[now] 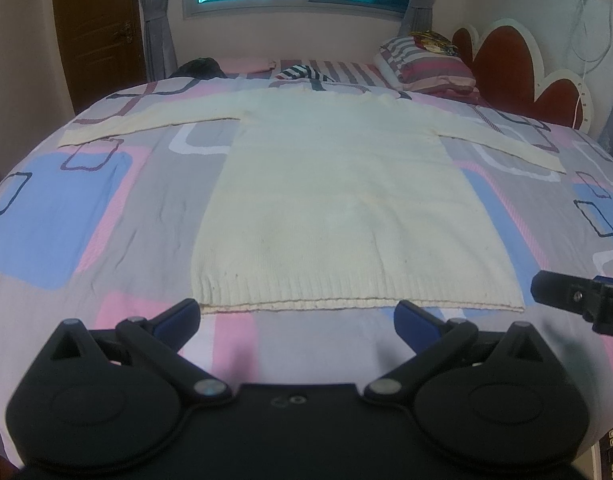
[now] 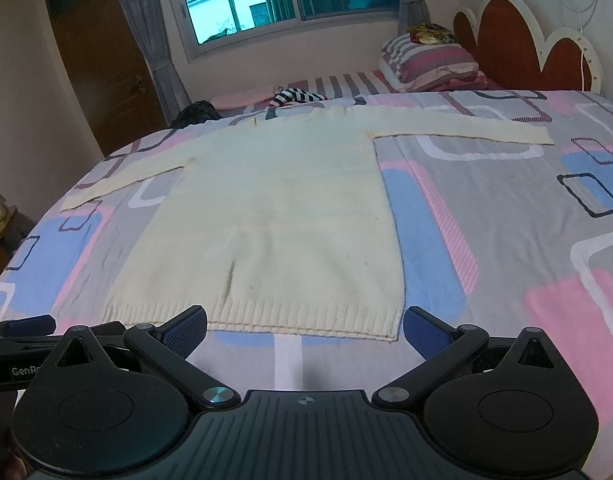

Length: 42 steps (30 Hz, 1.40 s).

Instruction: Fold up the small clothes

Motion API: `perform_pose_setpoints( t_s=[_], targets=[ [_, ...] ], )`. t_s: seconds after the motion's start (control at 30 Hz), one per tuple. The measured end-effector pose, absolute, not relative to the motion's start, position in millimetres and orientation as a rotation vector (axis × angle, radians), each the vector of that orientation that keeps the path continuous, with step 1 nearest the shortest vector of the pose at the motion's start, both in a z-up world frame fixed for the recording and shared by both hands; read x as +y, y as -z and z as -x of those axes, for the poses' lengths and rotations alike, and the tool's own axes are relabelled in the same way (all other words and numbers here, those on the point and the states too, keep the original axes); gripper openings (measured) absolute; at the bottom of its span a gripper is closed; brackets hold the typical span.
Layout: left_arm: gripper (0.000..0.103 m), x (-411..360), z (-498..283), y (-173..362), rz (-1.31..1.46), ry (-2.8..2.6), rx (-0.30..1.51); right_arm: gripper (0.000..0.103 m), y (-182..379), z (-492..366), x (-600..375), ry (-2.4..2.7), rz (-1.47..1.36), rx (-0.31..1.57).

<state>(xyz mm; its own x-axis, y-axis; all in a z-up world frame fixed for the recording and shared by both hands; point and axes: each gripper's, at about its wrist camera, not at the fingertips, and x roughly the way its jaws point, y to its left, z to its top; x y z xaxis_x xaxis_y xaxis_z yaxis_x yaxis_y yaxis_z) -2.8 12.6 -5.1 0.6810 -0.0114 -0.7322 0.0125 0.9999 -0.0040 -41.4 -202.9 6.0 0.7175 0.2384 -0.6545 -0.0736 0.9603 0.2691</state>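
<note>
A cream knitted sweater (image 1: 338, 200) lies flat on the bed, both sleeves spread out sideways and its ribbed hem toward me; it also shows in the right wrist view (image 2: 274, 220). My left gripper (image 1: 298, 316) is open and empty, just short of the hem's left half. My right gripper (image 2: 304, 326) is open and empty, just short of the hem's right corner. The right gripper's finger (image 1: 562, 292) shows at the right edge of the left wrist view. The left gripper's finger (image 2: 30, 326) shows at the left edge of the right wrist view.
The bed sheet (image 1: 86, 216) has pink, blue and grey blocks. Striped pillows (image 1: 430, 64) lie by the red headboard (image 1: 518, 68). A striped garment (image 1: 302, 72) and a dark item (image 1: 198, 68) lie beyond the sweater. A brown door (image 2: 102, 68) is at the left.
</note>
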Motion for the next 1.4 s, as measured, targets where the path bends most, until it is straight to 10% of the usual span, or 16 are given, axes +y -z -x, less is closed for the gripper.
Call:
perform_pose_setpoints(
  t_s=[1.4],
  targets=[
    [0.102,-14,-98,-9,0.031,0.079,0.69,0.103,-29,-49,-260,-0.057,-0.258,0.668]
  ],
)
